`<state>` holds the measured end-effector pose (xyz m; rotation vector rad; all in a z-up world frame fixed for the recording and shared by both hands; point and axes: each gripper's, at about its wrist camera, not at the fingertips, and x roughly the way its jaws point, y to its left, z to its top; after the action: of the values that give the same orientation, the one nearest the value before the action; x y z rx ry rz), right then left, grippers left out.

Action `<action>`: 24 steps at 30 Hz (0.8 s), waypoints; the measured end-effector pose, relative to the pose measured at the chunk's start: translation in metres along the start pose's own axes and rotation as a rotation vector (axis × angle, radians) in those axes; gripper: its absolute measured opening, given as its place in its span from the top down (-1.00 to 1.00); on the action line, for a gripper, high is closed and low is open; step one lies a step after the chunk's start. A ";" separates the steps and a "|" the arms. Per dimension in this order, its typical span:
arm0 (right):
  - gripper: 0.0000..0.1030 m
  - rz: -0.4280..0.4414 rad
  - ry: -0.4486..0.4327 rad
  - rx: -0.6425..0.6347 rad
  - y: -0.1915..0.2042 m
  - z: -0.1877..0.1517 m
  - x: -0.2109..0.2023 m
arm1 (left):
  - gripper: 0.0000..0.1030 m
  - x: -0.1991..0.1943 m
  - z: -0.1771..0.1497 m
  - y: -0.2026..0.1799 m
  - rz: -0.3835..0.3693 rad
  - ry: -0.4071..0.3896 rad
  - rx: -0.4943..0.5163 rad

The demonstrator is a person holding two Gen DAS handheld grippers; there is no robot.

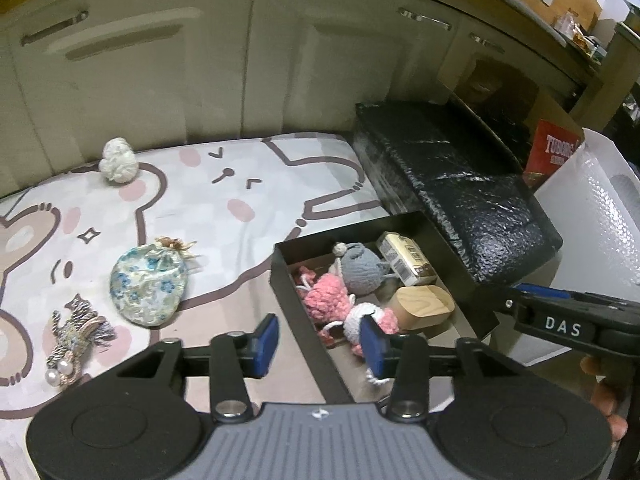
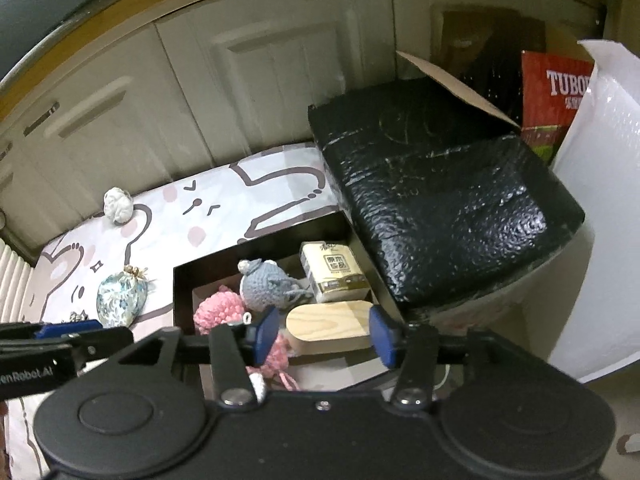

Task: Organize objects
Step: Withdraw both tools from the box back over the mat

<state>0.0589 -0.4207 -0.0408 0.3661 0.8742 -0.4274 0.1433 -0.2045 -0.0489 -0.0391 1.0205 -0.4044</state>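
Left wrist view:
left hand-held gripper [image 1: 319, 346]: wide open, empty, astride box [image 1: 466, 276] rim.
Loose: pouch [image 1: 149, 285] at 10 o'clock, tassel [image 1: 76, 342] at 9, white ball [image 1: 119, 160] at 11; open mat [image 1: 224, 216] for approach.

Right wrist view:
right hand-held gripper [image 2: 324, 334]: wide open, empty, above wooden case [image 2: 330, 325].
Box: already crowded; black package [image 2: 444, 192] flanks it at 1 o'clock.

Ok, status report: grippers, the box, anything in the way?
Left gripper and right gripper open, empty. Black box part filled; floral pouch, tassel charm, white ball on mat. Nothing blocking.
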 end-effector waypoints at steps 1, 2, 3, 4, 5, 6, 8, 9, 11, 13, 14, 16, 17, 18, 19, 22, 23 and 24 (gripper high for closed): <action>-0.12 0.000 -0.003 -0.007 0.001 0.000 -0.001 | -0.08 -0.001 -0.001 0.002 0.005 -0.002 -0.005; -0.20 -0.002 -0.007 -0.014 0.003 -0.001 -0.002 | -0.17 -0.002 -0.002 0.003 0.010 -0.004 -0.010; -0.24 -0.004 -0.011 -0.021 0.004 -0.001 -0.004 | -0.28 -0.004 -0.003 0.005 0.014 -0.007 -0.017; -0.31 -0.007 -0.016 -0.030 0.006 -0.001 -0.005 | -0.33 -0.005 -0.004 0.007 0.021 -0.011 -0.024; -0.36 -0.011 -0.021 -0.034 0.007 -0.002 -0.007 | -0.43 -0.007 -0.004 0.008 0.027 -0.017 -0.030; -0.38 -0.014 -0.023 -0.037 0.008 -0.002 -0.008 | -0.53 -0.008 -0.005 0.009 0.031 -0.023 -0.035; -0.46 -0.020 -0.028 -0.041 0.009 -0.003 -0.010 | -0.65 -0.012 -0.007 0.011 0.043 -0.033 -0.041; -0.47 -0.023 -0.030 -0.041 0.010 -0.004 -0.011 | -0.72 -0.013 -0.007 0.012 0.049 -0.035 -0.041; -0.61 -0.029 -0.033 -0.043 0.010 -0.005 -0.013 | -0.80 -0.015 -0.009 0.014 0.063 -0.041 -0.041; -0.67 -0.033 -0.035 -0.047 0.012 -0.006 -0.014 | -0.87 -0.018 -0.010 0.018 0.075 -0.051 -0.047; -0.76 -0.035 -0.037 -0.047 0.012 -0.006 -0.015 | -0.90 -0.019 -0.011 0.019 0.080 -0.054 -0.049; -0.98 -0.036 -0.046 -0.048 0.014 -0.008 -0.017 | -0.93 -0.020 -0.012 0.022 0.090 -0.052 -0.049; -0.98 -0.036 -0.053 -0.056 0.016 -0.008 -0.018 | -0.96 -0.020 -0.013 0.023 0.097 -0.055 -0.049; -0.99 -0.039 -0.054 -0.063 0.017 -0.009 -0.019 | -0.99 -0.021 -0.013 0.024 0.101 -0.059 -0.050; -1.00 -0.044 -0.055 -0.069 0.019 -0.009 -0.019 | -1.00 -0.022 -0.014 0.025 0.104 -0.061 -0.050; -1.00 -0.060 -0.060 -0.079 0.022 -0.008 -0.021 | -1.00 -0.024 -0.015 0.029 0.104 -0.061 -0.055; -1.00 -0.066 -0.063 -0.079 0.023 -0.008 -0.022 | -1.00 -0.025 -0.015 0.030 0.107 -0.062 -0.055; -1.00 -0.067 -0.065 -0.079 0.023 -0.008 -0.024 | -1.00 -0.026 -0.015 0.031 0.112 -0.064 -0.055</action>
<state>0.0515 -0.3920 -0.0238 0.2494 0.8392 -0.4631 0.1283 -0.1642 -0.0422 -0.0440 0.9662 -0.2709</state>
